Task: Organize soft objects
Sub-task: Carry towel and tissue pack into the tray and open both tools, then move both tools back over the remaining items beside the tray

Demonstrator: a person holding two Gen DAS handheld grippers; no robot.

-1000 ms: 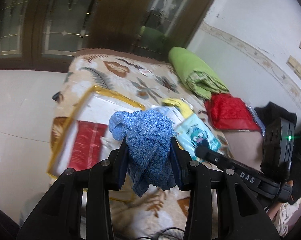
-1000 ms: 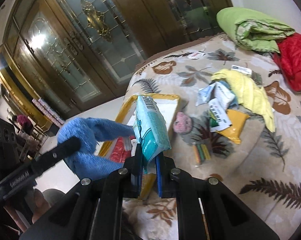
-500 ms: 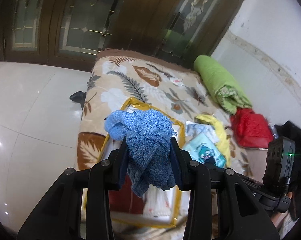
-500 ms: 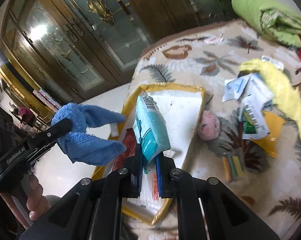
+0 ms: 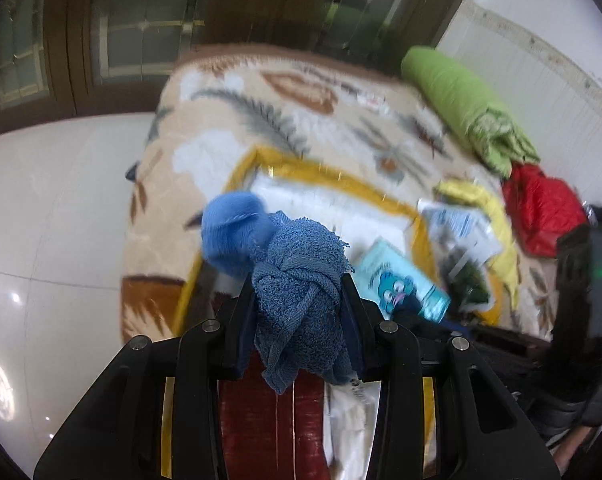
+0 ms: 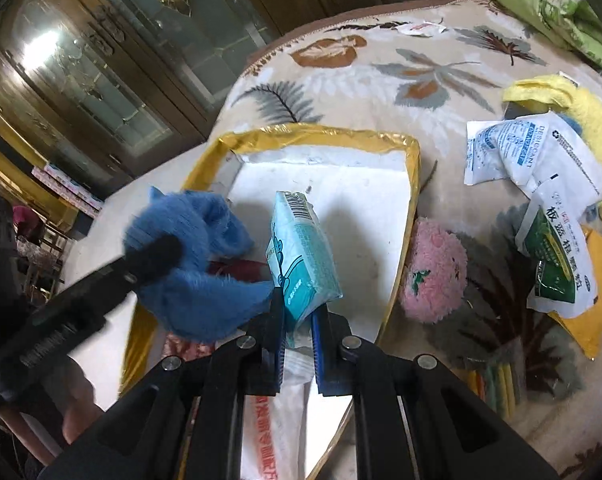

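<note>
My left gripper (image 5: 299, 292) is shut on a knotted blue towel (image 5: 297, 280) and holds it over the near end of a yellow-rimmed white tray (image 5: 333, 176) on the bed. The towel also shows in the right wrist view (image 6: 197, 276), beside the left gripper's finger (image 6: 149, 256). My right gripper (image 6: 297, 316) is shut on a teal tissue pack (image 6: 301, 256), upright above the same tray (image 6: 321, 136). The pack shows in the left wrist view (image 5: 401, 284) too. A red packet (image 5: 269, 412) and a white bag (image 6: 285, 412) lie in the tray below.
On the leaf-print blanket (image 6: 381, 68) right of the tray lie a pink plush ball (image 6: 433, 276), white sachets (image 6: 533, 152), a yellow cloth (image 6: 581, 108) and coloured sticks (image 6: 497, 384). A green quilt (image 5: 465, 108) and red cushion (image 5: 545, 212) lie far right. White floor (image 5: 53, 208) lies left.
Both grippers have moved forward and lower over the tray, each keeping its object. The towel and the tissue pack now sit closer together above the tray's near end.
</note>
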